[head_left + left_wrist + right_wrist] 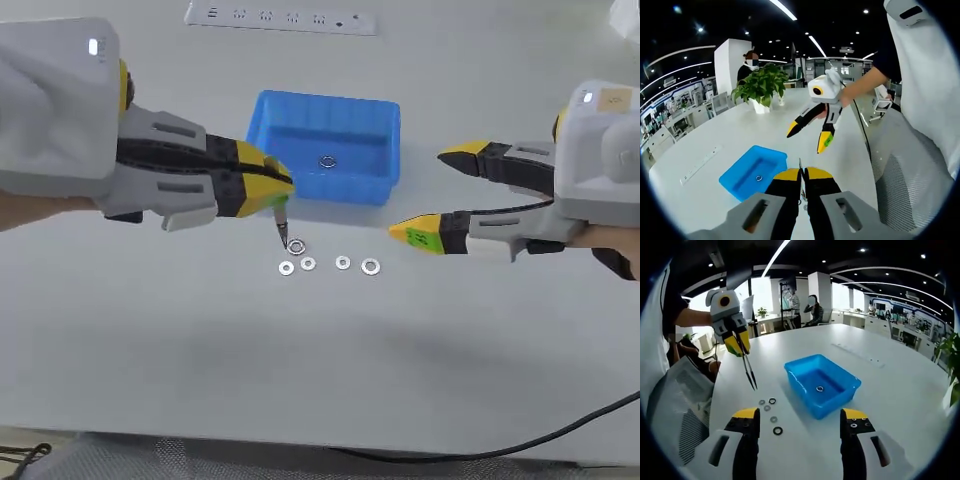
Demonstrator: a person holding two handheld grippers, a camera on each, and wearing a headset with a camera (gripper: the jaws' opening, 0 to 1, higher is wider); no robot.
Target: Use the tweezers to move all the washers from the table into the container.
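Washers (343, 263) lie on the table (200, 340) near the blue container (340, 188), one already inside; likely light and slippery, best pinched across the ring. Left gripper (275, 183) clamps the tweezers (281, 225); right gripper (416, 194) gapes wide, empty.

White table (150, 340): blue container (340, 187), five washers (343, 263) near its front, power strip (280, 17) at far edge

Upper part of tweezers (282, 232) hidden between left gripper (282, 188) fingers (252, 182); cable (520, 440) cut off at right edge.
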